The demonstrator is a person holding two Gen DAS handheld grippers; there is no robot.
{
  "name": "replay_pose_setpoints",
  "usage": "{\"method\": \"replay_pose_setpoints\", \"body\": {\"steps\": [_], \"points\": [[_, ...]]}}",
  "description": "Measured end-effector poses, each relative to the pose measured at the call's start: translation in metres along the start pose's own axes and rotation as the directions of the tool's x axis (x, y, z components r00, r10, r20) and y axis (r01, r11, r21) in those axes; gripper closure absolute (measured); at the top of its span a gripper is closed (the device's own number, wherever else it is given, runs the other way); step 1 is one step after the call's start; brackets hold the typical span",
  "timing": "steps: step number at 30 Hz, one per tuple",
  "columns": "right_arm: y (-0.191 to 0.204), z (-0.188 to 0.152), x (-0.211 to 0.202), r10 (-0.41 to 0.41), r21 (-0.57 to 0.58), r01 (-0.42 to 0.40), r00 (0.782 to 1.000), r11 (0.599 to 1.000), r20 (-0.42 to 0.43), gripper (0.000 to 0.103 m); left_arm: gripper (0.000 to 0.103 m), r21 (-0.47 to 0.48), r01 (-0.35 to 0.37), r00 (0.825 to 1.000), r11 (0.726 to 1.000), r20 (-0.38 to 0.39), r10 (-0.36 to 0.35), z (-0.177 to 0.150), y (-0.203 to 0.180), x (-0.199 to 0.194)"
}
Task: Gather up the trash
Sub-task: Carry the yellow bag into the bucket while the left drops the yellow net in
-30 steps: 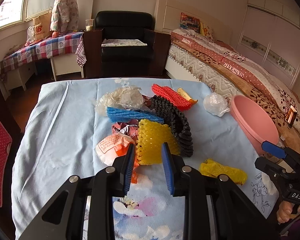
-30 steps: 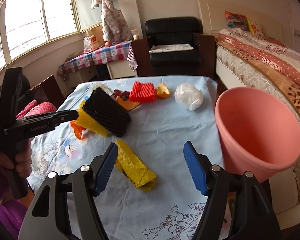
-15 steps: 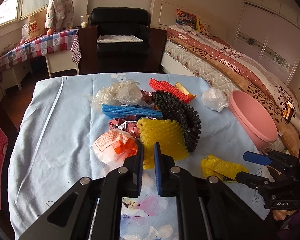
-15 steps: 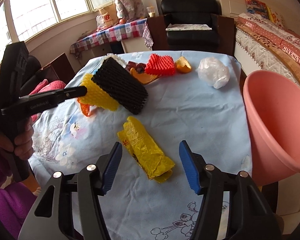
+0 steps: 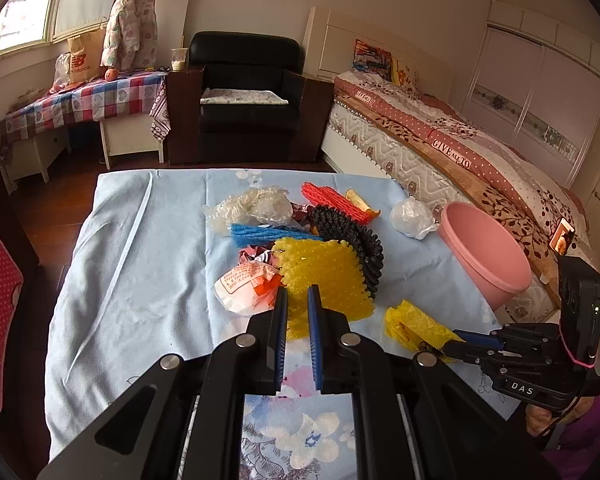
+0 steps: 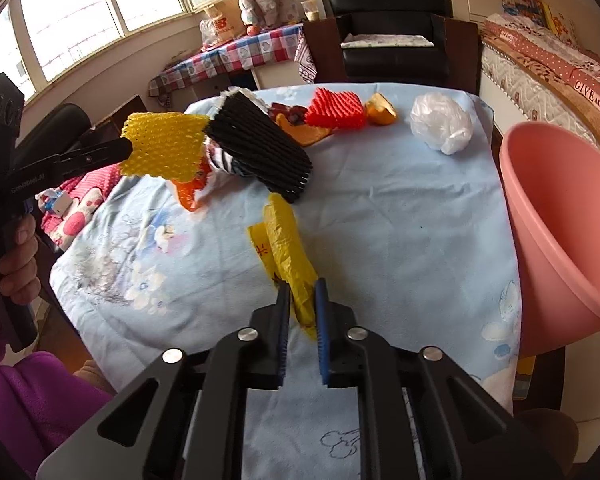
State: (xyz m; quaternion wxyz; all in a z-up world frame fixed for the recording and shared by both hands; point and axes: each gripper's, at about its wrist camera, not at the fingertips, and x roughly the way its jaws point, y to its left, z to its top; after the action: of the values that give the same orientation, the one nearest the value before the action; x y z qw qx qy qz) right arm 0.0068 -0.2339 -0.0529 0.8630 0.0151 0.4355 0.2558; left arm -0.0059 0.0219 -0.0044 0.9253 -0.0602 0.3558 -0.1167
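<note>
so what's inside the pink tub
Nothing shows inside the pink tub: the right wrist view looks into its mouth at bare pink wall. Its lowest part is hidden by the near rim, so I cannot rule out something small there.

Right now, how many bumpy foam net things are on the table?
4: the yellow foam net in the left gripper, the black one beside it, the blue one behind, the red one farthest. Others may hide underneath.

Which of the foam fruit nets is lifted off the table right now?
The yellow foam net, clamped in the left hand-held gripper. The black, red and blue nets lie on the table.
</note>
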Motion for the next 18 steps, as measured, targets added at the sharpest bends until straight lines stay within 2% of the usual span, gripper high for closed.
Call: {"method": "replay_pose_setpoints", "body": {"steps": [6,10,14,18], "points": [[0.004,0.0,-0.036,0.02,-0.009,-0.019,0.996,1.0,0.087,0.093,0.094,0.046,0.038,0.998,0.998,0.039,-0.039,0.004,-0.017,-0.023],[-0.006,0.003,-0.066,0.011,0.023,-0.015,0.986,1.0,0.167,0.093,0.094,0.083,0.07,0.994,0.994,0.072,-0.076,0.01,-0.036,-0.037],[-0.025,0.009,-0.094,-0.054,0.075,0.036,0.966,0.997,0.254,0.093,0.094,0.112,0.113,0.987,0.987,0.099,-0.124,0.022,-0.061,-0.042],[-0.054,0.015,-0.115,-0.149,0.16,0.103,0.941,0.982,0.305,0.093,0.094,0.164,0.137,0.981,0.977,0.116,-0.157,0.036,-0.096,-0.036]]}}
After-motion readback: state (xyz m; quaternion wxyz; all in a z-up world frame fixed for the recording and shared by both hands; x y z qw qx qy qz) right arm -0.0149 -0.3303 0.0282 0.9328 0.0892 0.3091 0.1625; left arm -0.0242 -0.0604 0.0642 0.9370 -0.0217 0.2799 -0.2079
